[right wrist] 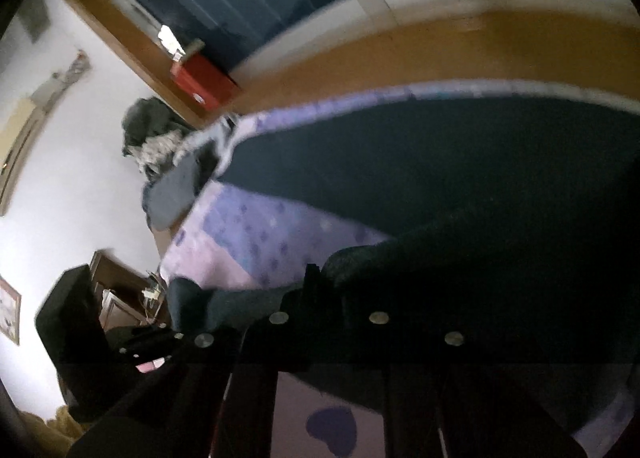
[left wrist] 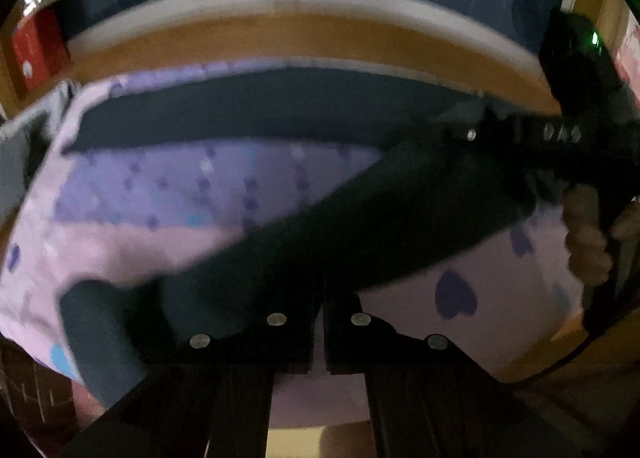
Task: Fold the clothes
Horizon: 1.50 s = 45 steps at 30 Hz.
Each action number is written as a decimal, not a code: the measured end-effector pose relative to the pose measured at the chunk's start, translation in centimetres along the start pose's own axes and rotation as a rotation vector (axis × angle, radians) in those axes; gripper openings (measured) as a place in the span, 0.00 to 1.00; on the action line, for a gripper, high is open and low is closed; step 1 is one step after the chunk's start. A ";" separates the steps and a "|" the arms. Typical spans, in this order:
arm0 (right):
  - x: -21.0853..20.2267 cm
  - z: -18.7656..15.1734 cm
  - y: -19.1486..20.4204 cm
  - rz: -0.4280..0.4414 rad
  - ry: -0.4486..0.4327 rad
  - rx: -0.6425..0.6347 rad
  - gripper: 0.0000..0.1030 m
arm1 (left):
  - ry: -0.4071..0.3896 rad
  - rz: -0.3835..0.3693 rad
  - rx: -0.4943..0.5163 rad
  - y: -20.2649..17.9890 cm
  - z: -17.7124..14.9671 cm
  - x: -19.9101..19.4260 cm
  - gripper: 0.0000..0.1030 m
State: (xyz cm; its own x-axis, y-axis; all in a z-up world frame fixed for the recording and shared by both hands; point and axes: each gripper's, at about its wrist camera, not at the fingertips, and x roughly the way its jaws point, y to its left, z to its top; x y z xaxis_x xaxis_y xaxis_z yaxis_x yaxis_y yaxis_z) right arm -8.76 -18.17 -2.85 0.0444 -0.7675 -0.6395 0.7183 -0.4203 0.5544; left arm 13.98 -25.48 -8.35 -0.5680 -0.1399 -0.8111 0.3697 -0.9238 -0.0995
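A dark navy garment (left wrist: 256, 114) lies spread across a bed with a lilac heart-print sheet (left wrist: 500, 290), one long fold lifted diagonally over it. The left hand-held gripper (left wrist: 320, 322) has its jaws nearly together, pinching the lifted dark fabric. The right hand-held gripper (right wrist: 328, 298) is likewise clamped on a raised fold of the garment. A wooden headboard (left wrist: 312, 38) runs behind the bed.

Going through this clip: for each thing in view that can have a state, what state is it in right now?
left gripper: shut on the dark garment.
right gripper: shut on the dark garment.
dark garment: near edge lifted between both grippers, far part lying flat on the bedsheet.
bedsheet: spread out, partly covered by the garment.
clothes pile: heaped, unfolded, at the bed's far corner.
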 end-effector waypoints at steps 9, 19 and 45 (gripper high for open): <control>2.5 7.2 1.4 -0.015 -0.116 -0.047 0.08 | -0.048 0.052 0.084 5.1 8.8 0.8 0.03; 12.5 11.2 -3.3 -0.262 -0.046 0.158 0.08 | 0.031 -0.130 0.223 11.9 14.8 8.1 0.09; 5.5 -7.0 11.3 -0.499 -0.231 0.393 0.60 | 0.135 -0.388 0.432 16.6 4.9 3.2 0.35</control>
State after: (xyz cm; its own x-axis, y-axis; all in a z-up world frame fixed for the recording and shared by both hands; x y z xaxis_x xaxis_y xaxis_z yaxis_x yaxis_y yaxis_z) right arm 4.47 -23.73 -3.86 -0.4084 -0.5012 -0.7629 0.3064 -0.8626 0.4026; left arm 14.70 -43.05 -9.74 -0.4927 0.2569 -0.8314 -0.1944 -0.9638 -0.1826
